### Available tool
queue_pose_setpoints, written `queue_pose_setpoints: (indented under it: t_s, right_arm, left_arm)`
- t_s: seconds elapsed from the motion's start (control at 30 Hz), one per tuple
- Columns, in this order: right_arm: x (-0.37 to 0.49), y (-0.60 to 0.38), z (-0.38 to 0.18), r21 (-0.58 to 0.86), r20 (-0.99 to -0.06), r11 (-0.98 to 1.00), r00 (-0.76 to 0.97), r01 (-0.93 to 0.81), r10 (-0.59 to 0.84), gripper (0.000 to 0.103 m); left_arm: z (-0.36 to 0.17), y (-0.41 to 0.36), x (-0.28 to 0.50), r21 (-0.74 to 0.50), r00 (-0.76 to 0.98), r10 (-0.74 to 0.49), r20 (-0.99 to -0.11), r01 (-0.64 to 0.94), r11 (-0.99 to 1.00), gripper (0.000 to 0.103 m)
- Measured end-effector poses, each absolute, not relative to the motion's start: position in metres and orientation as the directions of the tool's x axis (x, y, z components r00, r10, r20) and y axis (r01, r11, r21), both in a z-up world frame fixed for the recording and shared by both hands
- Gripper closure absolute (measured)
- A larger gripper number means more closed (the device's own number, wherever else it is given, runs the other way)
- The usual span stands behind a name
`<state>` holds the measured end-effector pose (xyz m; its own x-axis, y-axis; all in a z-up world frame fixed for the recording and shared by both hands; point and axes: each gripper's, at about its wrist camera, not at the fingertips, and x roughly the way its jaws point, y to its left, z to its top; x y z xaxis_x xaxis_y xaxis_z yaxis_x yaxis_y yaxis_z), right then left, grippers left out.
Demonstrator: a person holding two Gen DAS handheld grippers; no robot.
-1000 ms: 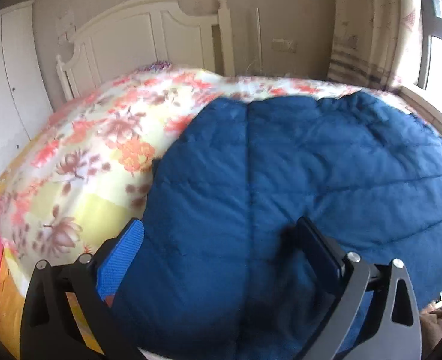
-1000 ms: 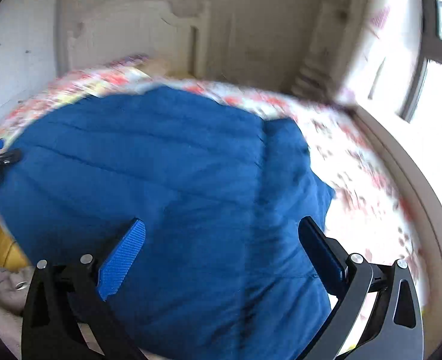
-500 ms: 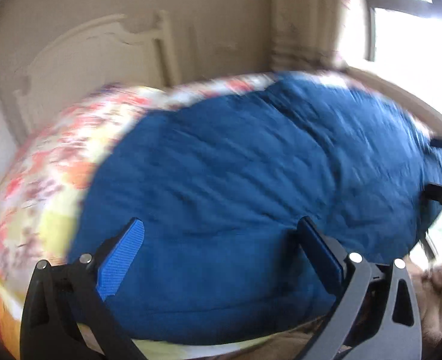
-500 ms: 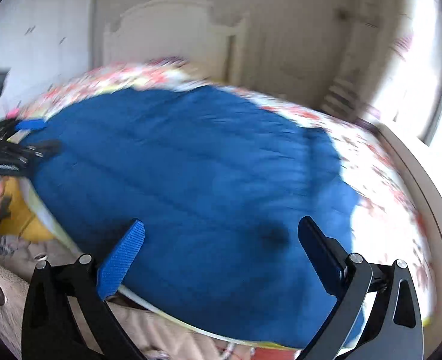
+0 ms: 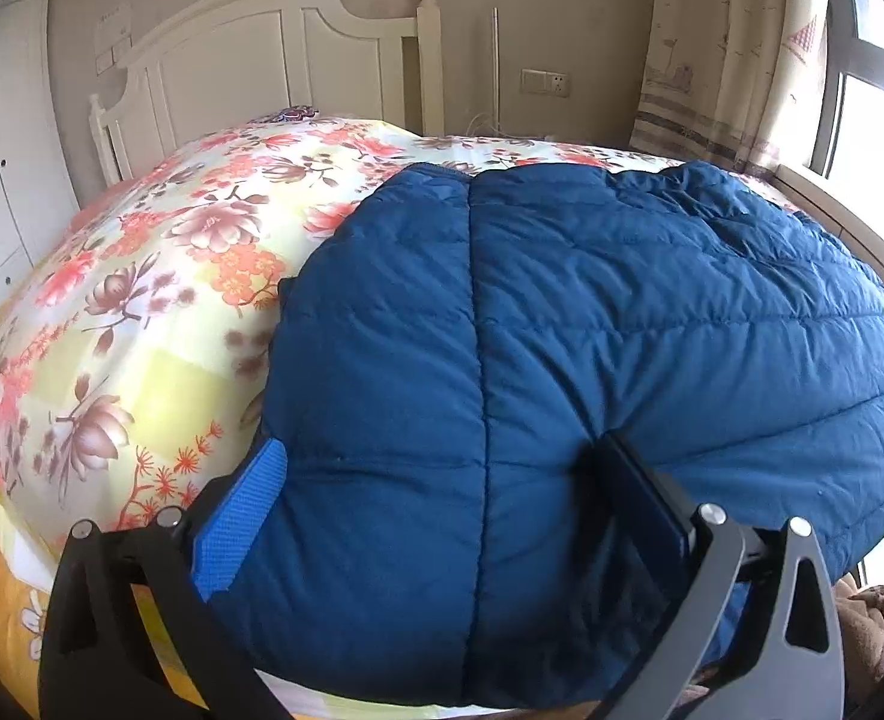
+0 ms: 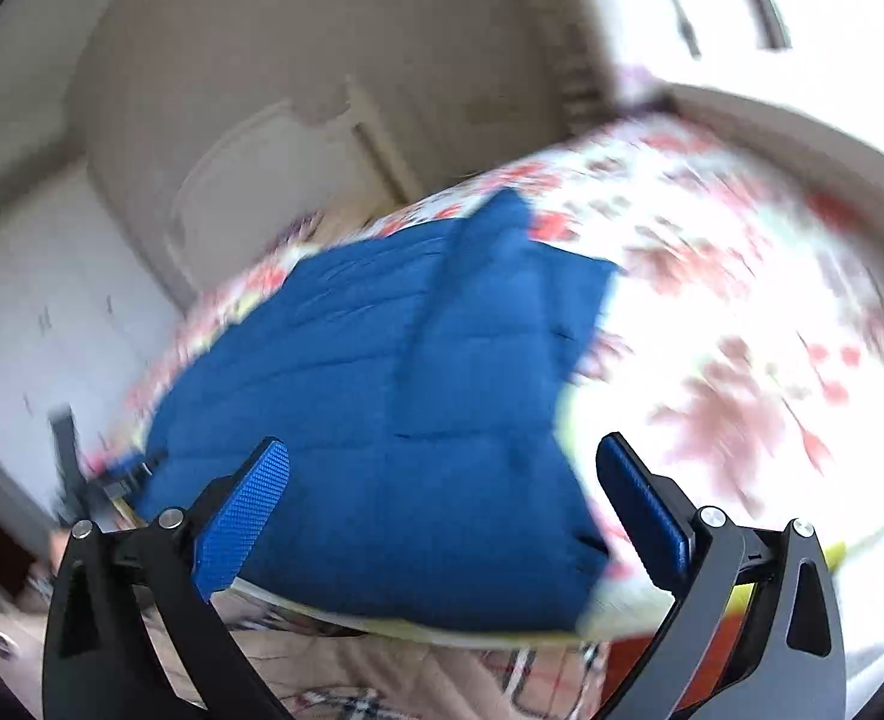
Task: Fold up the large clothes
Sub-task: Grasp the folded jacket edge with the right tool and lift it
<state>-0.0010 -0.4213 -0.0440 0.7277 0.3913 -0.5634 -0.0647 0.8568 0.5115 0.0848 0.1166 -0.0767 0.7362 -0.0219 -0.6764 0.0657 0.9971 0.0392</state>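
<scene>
Blue quilted jacket (image 5: 592, 360), spread along bed's (image 5: 141, 312) near edge; left gripper (image 5: 442, 504) and right gripper (image 6: 442, 504) both agape, empty; risk: slick padded bulk slipping a shallow pinch, spoiling fold.

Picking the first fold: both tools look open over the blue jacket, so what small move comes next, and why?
Probably close the left tool on the blue jacket hem it straddles. The right tool is open and blurred, and the jacket lies spread flat on the floral bedspread.
</scene>
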Motion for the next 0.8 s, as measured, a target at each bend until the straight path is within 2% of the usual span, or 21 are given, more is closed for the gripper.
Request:
queue_pose_setpoints:
  t_s: [0.13, 0.3, 0.47, 0.67, 0.73, 0.8]
  right_arm:
    - [-0.034, -0.453, -0.063, 0.683, -0.463, 0.729, 0.745, -0.045, 0.48, 0.016]
    - [-0.042, -0.452, -0.085, 0.743, -0.462, 0.668, 0.69, -0.041, 0.557, 0.021]
    - [-0.034, -0.428, -0.084, 0.738, -0.442, 0.665, 0.664, -0.113, 0.603, 0.021]
    - [-0.018, -0.415, -0.083, 0.77, -0.414, 0.629, 0.669, -0.103, 0.617, 0.018]
    - [-0.007, -0.405, -0.078, 0.753, -0.448, 0.652, 0.656, -0.09, 0.608, 0.018]
    - [0.008, -0.387, -0.069, 0.688, -0.52, 0.723, 0.65, -0.065, 0.554, 0.015]
  left_arm:
    - [-0.077, 0.116, 0.083, 0.046, 0.738, -0.016, -0.675, 0.064, 0.997, 0.002]
    - [-0.077, 0.116, 0.084, 0.051, 0.739, -0.011, -0.674, 0.061, 0.997, 0.002]
    - [-0.076, 0.116, 0.084, 0.054, 0.739, -0.009, -0.673, 0.062, 0.997, 0.002]
    - [-0.076, 0.116, 0.084, 0.056, 0.742, -0.008, -0.671, 0.061, 0.997, 0.002]
    - [-0.076, 0.116, 0.084, 0.055, 0.743, -0.008, -0.669, 0.061, 0.997, 0.002]
    - [-0.076, 0.116, 0.084, 0.055, 0.743, -0.009, -0.669, 0.061, 0.997, 0.002]
